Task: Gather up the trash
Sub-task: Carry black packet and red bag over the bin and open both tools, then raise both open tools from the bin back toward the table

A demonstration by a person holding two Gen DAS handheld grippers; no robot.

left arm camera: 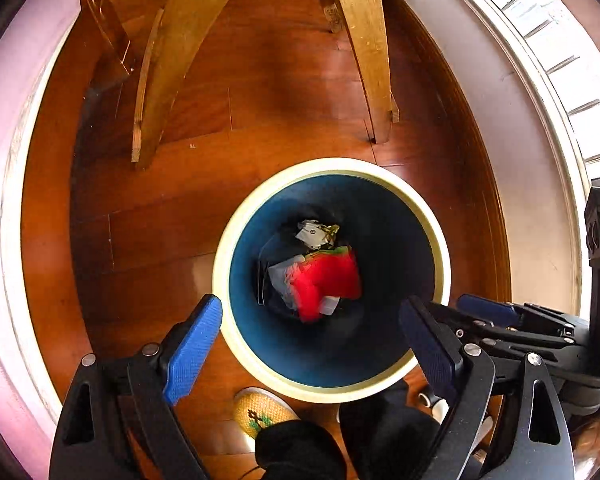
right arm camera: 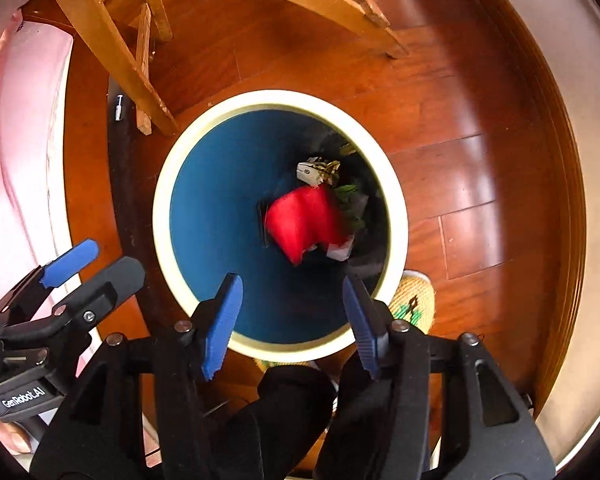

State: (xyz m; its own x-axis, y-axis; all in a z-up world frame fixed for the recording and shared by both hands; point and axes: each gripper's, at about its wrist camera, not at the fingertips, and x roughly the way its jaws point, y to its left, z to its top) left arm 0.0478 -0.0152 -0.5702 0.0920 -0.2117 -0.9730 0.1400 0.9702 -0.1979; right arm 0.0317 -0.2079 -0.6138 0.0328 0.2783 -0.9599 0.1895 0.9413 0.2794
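Note:
A round bin with a cream rim (left arm camera: 220, 268) (right arm camera: 160, 208) and a blue inside stands on the wooden floor. At its bottom lie a red wrapper (left arm camera: 328, 280) (right arm camera: 304, 220), blurred in both views, crumpled white paper (left arm camera: 312, 234) (right arm camera: 312, 172) and green scraps (right arm camera: 350, 196). My left gripper (left arm camera: 310, 304) (right arm camera: 100, 264) hangs over the bin's near rim with its blue pads wide apart and nothing between them. My right gripper (right arm camera: 292, 280) (left arm camera: 500, 312) points down into the bin beside it, open and empty.
Wooden chair legs (left arm camera: 160, 92) (right arm camera: 112, 52) stand on the floor just beyond the bin. A person's foot in a yellow knitted slipper (left arm camera: 260, 412) (right arm camera: 414, 300) and dark trouser legs (right arm camera: 292, 400) are at the near side. A white wall and baseboard (left arm camera: 512, 140) run on the right.

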